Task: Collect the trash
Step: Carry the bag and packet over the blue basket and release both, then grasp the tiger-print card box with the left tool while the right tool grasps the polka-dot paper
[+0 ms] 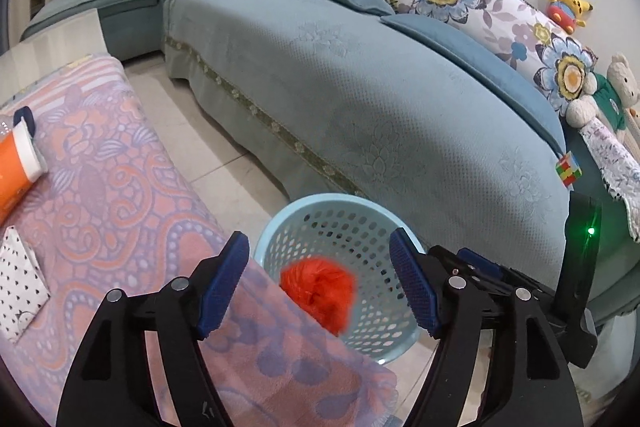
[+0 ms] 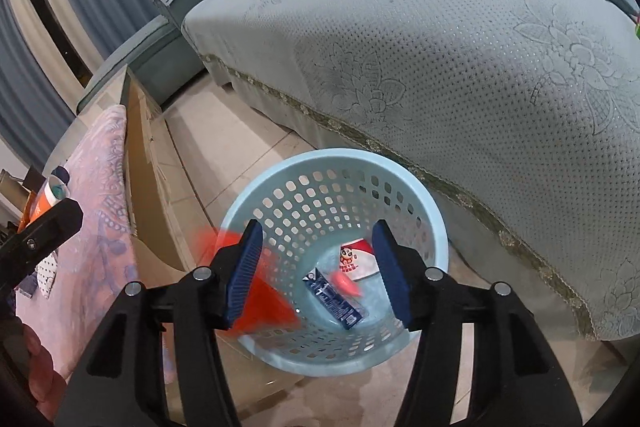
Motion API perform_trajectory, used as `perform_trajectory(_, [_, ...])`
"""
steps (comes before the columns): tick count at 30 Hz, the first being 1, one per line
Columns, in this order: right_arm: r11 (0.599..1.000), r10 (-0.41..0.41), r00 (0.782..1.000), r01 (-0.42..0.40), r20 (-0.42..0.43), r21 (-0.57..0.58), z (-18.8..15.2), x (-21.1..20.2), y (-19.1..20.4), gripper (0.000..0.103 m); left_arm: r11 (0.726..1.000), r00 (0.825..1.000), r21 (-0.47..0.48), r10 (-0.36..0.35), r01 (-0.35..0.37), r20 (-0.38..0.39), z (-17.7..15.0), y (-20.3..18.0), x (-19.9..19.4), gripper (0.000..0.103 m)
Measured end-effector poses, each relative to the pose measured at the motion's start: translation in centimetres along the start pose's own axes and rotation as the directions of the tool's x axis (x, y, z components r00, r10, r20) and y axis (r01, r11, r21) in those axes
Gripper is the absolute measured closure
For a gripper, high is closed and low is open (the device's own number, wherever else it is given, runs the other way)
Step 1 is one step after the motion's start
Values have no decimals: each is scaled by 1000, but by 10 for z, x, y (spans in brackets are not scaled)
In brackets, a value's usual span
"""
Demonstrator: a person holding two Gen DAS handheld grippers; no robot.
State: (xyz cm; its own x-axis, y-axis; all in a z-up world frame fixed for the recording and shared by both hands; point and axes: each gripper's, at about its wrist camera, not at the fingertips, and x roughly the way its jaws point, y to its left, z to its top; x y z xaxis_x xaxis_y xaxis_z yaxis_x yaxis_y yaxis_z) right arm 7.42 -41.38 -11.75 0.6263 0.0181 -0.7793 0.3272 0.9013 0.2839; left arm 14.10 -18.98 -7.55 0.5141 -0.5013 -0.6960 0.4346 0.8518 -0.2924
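Floor basket (image 2: 336, 195): red trash (image 2: 260, 291) beside spread jaws.

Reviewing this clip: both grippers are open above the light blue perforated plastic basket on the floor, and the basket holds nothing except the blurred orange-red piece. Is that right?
Not quite. The light blue perforated plastic basket is not otherwise bare: the right wrist view shows a dark blue wrapper and a red-and-white printed packet at its bottom, besides the blurred orange-red piece. The left gripper and right gripper are both open above it.

Both wrist views look steeply down, close over the basket (image 1: 280, 227) (image 2: 256, 187) (their shared ground), sofa (image 1: 360, 107) behind.
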Motion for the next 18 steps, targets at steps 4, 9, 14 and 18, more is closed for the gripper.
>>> perform_trajectory(4, [999, 4, 1000, -3, 26, -33, 1, -13, 8, 50, 1000, 1000, 3, 0, 0, 29, 2, 1, -10, 32])
perform_trajectory(9, [997, 22, 998, -17, 64, -80, 6, -26, 27, 50, 1000, 998, -12, -1, 1, 66, 4, 7, -26, 32])
perform_trajectory(14, [986, 72, 989, -51, 128, -161, 6, -52, 58, 50, 999, 990, -38, 10, -5, 143, 12, 18, -63, 32])
perform_trajectory(18, [967, 143, 973, -98, 180, -237, 5, -74, 91, 50, 996, 974, -89, 31, -11, 224, 18, 38, -106, 32])
